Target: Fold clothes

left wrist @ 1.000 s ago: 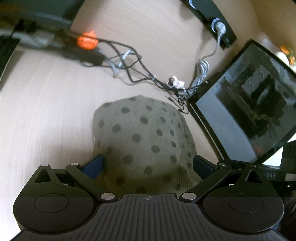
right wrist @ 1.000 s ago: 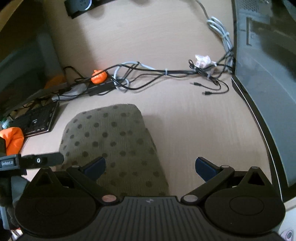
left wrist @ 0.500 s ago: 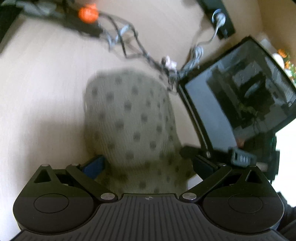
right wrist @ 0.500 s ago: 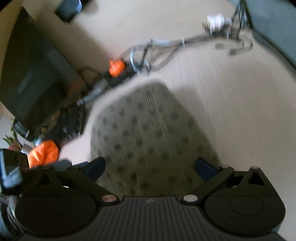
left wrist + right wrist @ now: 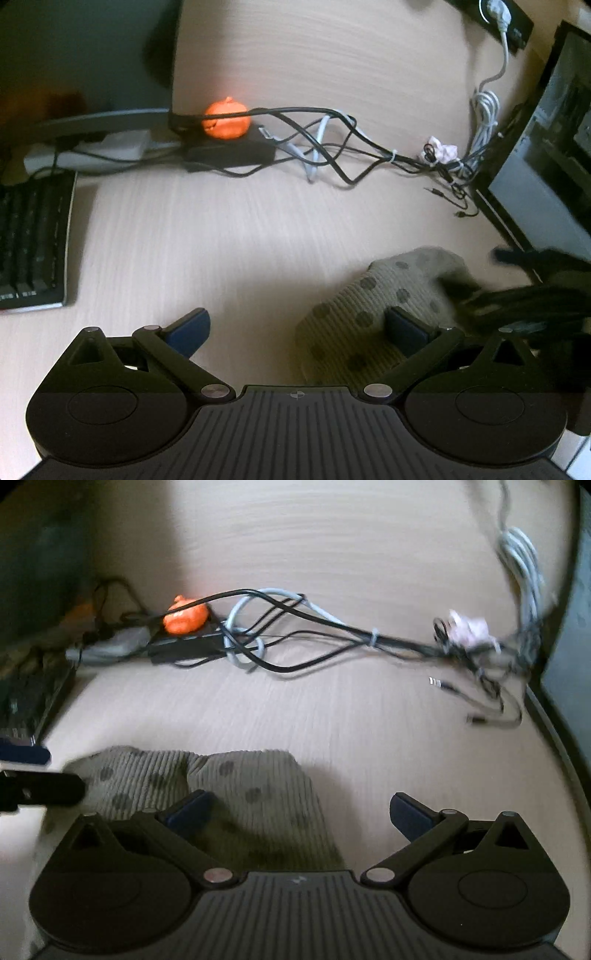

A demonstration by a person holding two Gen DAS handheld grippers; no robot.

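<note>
Lying folded on the pale wood-grain tabletop (image 5: 258,229) is one olive-green ribbed garment (image 5: 373,314) printed with darker dots; its near part is cut off by the gripper bodies in both views.

Left gripper (image 5: 297,328): jaws spread wide, nothing held. The garment is seen under and around its right blue fingertip (image 5: 406,330), while its left fingertip stands over bare tabletop. Whether the right fingertip touches the cloth cannot be told.

Right gripper (image 5: 299,810): jaws likewise spread wide and empty. The garment (image 5: 236,790) is placed at the lower left of this view, beneath the left blue fingertip (image 5: 188,810); the right fingertip is set over bare tabletop, apart from the cloth.

Entered at the far side of the tabletop: a tangle of black and grey cables (image 5: 332,147), a small orange pumpkin-shaped object (image 5: 226,120) resting on a black box, a crumpled scrap of paper (image 5: 469,629), and a keyboard (image 5: 33,240) at the left edge. A dark monitor (image 5: 546,155) is recorded at the right.

Hard to make out: the right gripper, blurred, seen at the right edge of the left wrist view; the left gripper, blurred, at the left edge of the right wrist view.
</note>
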